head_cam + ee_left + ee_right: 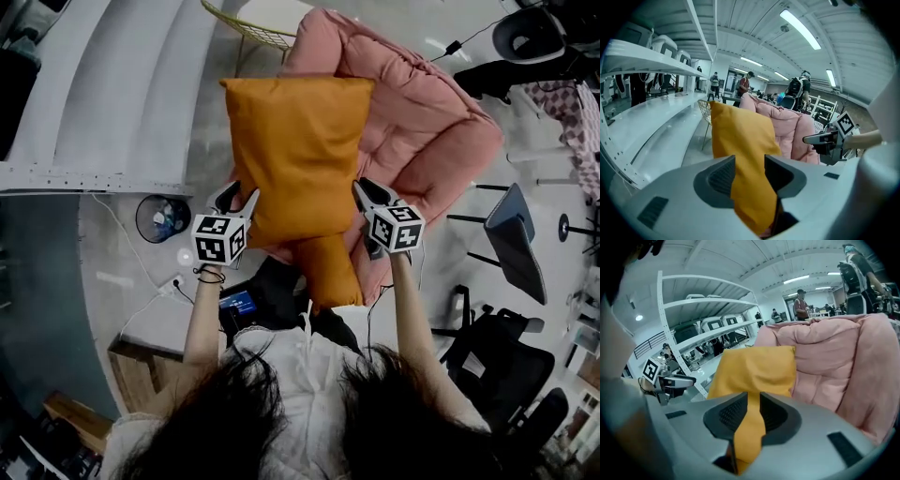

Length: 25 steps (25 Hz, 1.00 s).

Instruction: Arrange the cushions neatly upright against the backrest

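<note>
— Item: orange cushion (298, 150). Location?
— 12 o'clock, over pink chair (422, 122). Left gripper (239, 197): jaws part-open, cushion edge between. Right gripper (367, 192): clamped on fabric. White shelving (94, 94) 10 o'clock; grey floor (122, 244).

Lower orange cushion (330, 272), perhaps, partly hidden

Counts: orange fabric cushions, two; the large square orange cushion (298, 150) and a smaller orange cushion (330, 272) below it, though that one could be part of the same piece, can't tell; pink padded lounge chair (422, 122), one; handheld two-jaw grippers with marker cubes, two: left gripper (239, 197), right gripper (367, 190); gold wire-frame chair (251, 28), one; dark round bin (162, 217), one; people standing at the back (745, 85) — three clear in the left gripper view.
</note>
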Tool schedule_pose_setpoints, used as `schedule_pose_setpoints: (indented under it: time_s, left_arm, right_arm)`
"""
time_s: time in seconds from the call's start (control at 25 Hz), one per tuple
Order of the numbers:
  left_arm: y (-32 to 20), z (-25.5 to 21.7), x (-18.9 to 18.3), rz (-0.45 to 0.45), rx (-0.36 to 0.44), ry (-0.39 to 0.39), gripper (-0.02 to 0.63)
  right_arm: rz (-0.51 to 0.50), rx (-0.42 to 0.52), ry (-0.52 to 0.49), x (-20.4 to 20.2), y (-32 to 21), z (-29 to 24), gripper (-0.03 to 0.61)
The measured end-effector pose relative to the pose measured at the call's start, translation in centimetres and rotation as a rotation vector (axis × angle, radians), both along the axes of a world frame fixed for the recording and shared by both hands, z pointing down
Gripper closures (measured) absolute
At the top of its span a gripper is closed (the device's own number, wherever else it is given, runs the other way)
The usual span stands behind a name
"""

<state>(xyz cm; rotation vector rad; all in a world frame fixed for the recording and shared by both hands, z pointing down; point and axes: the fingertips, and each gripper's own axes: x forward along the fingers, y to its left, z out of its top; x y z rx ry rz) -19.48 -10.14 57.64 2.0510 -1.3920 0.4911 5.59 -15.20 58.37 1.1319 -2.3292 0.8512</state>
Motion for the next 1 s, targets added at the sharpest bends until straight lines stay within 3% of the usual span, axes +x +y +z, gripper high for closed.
schedule_pose_setpoints:
  time_s: [0.04, 0.12, 0.36, 0.52, 0.64, 0.84, 1.0]
  left_arm:
    - [-0.4, 0.8, -0.4, -0.003, -0.019, -0.004, 0.421]
    - [-1.1, 2.2, -1.2, -0.001, -0.056, -0.008, 0.388]
    - [-3.0, 5.5, -1.8, 0.048, -0.149, 0.032, 0.301]
    - [-3.5, 6.7, -1.0, 0.053, -0.205, 0.144, 0.29]
    - [-4.3, 7.6, -0.3, 0.042, -0.219, 0.192, 0.29]
    - [-5.4, 9.3, -0.3, 0.015, -0.219, 0.096, 0.29]
    - [-5.7, 9.8, -0.5, -0.008, -0.192, 0.046, 0.302]
  right_arm:
    - [-0.008, -0.02, 0.002, 0.2, -0.9, 1.2, 0.49]
    - [-0.028, -0.064, -0.002, 0.3, -2.7, 3.5, 0.363]
    - [-0.056, -0.206, 0.013, 0.6, -6.5, 10.5, 0.308]
    - [-0.036, -0.259, -0.072, -0.1, -8.1, 13.1, 0.301]
    - [-0.065, -0.278, -0.073, -1.0, -9.0, 14.4, 0.301]
    - [-0.05, -0.305, -0.093, -1.9, -9.4, 15.3, 0.307]
    - [-0.015, -0.317, -0.07, -1.9, -9.0, 15.2, 0.398]
